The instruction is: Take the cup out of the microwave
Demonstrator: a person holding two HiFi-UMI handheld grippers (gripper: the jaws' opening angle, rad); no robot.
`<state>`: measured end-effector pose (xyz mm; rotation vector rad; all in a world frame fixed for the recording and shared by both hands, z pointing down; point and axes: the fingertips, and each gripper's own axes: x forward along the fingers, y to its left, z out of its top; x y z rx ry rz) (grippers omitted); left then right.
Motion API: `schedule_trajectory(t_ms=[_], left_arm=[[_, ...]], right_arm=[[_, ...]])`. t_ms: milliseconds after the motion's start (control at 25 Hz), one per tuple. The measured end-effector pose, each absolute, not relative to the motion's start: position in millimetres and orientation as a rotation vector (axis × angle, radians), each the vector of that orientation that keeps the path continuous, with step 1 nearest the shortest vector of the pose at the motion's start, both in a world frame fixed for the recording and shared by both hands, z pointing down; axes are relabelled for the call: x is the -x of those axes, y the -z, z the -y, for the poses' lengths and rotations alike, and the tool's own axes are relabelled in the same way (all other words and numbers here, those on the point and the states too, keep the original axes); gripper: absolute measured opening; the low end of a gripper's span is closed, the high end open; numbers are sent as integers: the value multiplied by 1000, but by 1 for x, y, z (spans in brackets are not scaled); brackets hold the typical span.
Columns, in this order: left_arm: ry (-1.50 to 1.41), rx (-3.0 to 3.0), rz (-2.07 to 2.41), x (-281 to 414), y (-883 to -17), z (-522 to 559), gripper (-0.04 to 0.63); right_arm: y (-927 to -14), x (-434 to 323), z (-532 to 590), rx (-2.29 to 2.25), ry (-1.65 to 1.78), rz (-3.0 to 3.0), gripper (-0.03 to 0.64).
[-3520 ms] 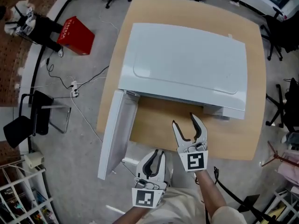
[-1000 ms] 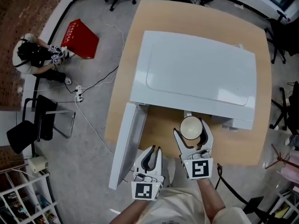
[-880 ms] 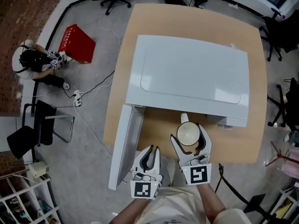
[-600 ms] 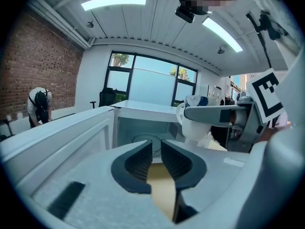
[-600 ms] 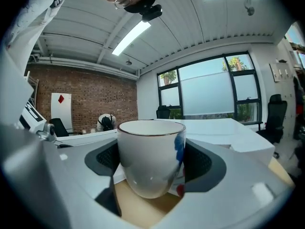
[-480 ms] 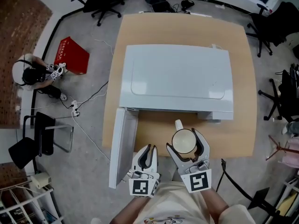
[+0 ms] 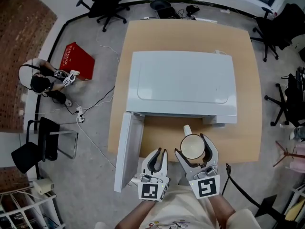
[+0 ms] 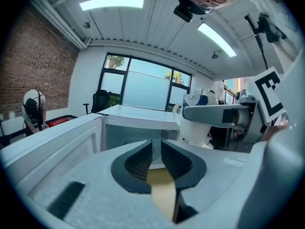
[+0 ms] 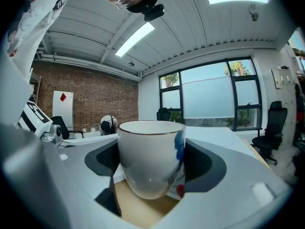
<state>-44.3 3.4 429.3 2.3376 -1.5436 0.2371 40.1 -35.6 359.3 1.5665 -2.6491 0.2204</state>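
A white cup (image 7: 191, 146) with a blue and red print hangs upright above the wooden table's (image 7: 243, 132) front strip, outside the white microwave (image 7: 183, 82). My right gripper (image 7: 194, 145) is shut on the cup, one jaw on each side of its wall; its handle points toward the microwave. The cup (image 9: 151, 159) fills the right gripper view between the dark pads (image 9: 202, 163). The microwave door (image 7: 127, 149) stands open at the left. My left gripper (image 7: 159, 152) is shut and empty beside the door, and from it the cup (image 8: 198, 123) shows to the right.
The microwave covers most of the table; bare wood shows in front of it and at the back. On the floor to the left are a red box (image 7: 76, 61), a crouching person (image 7: 40, 80), cables (image 7: 95, 109) and a black chair (image 7: 38, 144). Office chairs (image 7: 281, 99) stand to the right.
The right gripper, open and empty before the microwave 3.5 s ago, now holds the cup and has drawn it back from the microwave's front toward the table edge. The left gripper stayed put.
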Motion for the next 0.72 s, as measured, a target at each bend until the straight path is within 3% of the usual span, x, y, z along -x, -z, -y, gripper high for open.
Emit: schedule_trajectory(t_ms=[720], left_arm=[[-206, -2399, 1522, 28, -414, 4, 63]], right_arm=[[-339, -57, 43, -1663, -163, 2624, 394]])
